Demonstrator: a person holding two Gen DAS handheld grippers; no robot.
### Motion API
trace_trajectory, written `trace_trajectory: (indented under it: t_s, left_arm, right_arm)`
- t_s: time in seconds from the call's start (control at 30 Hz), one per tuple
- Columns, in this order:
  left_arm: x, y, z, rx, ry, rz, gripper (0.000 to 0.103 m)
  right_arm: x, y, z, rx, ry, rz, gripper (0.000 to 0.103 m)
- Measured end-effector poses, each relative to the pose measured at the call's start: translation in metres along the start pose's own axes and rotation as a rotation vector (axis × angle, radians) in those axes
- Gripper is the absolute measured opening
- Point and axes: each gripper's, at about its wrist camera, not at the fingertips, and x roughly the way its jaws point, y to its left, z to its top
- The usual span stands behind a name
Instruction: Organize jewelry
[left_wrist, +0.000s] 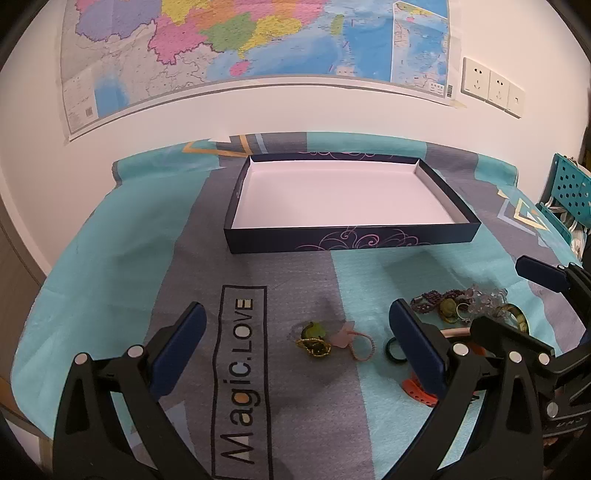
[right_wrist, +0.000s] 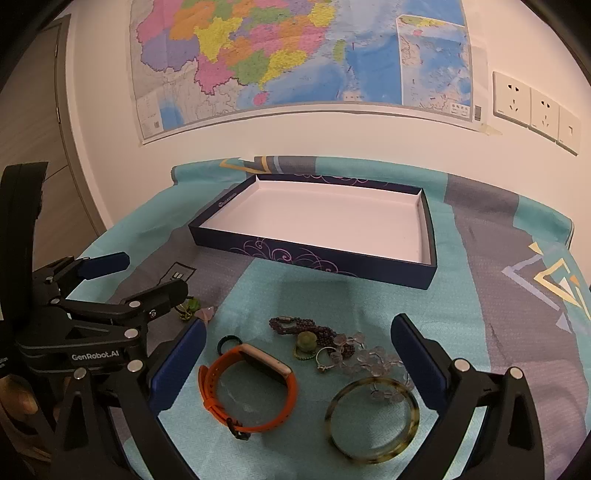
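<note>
Spread wide and holding nothing, left gripper (left_wrist: 295, 341) and right gripper (right_wrist: 299, 349); bangle (right_wrist: 371, 419), watch (right_wrist: 251, 391) unsorted, box (right_wrist: 428, 275) at twelve o'clock unfilled.

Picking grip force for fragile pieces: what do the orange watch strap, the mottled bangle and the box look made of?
Watch strap: matte, flexible, probably silicone.
Bangle: translucent, glossy, mottled green-brown; maybe resin or stone, can't tell.
Box: printed cardboard, judging by thin walls and a plain white inside.

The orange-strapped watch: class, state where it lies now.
In the right wrist view the orange-strapped watch lies on the cloth between the open right gripper fingers, left of the mottled bangle.
</note>
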Motion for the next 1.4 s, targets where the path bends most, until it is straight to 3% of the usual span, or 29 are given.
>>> trace_trajectory:
  t_s: [1.4]
  left_arm:
    - [-0.0005,-0.0025,0.0021,0.016,-0.008,0.001,0.098]
  right_arm:
    - [0.0055,0.0004,0.0000,0.004,0.010,0.032,0.097]
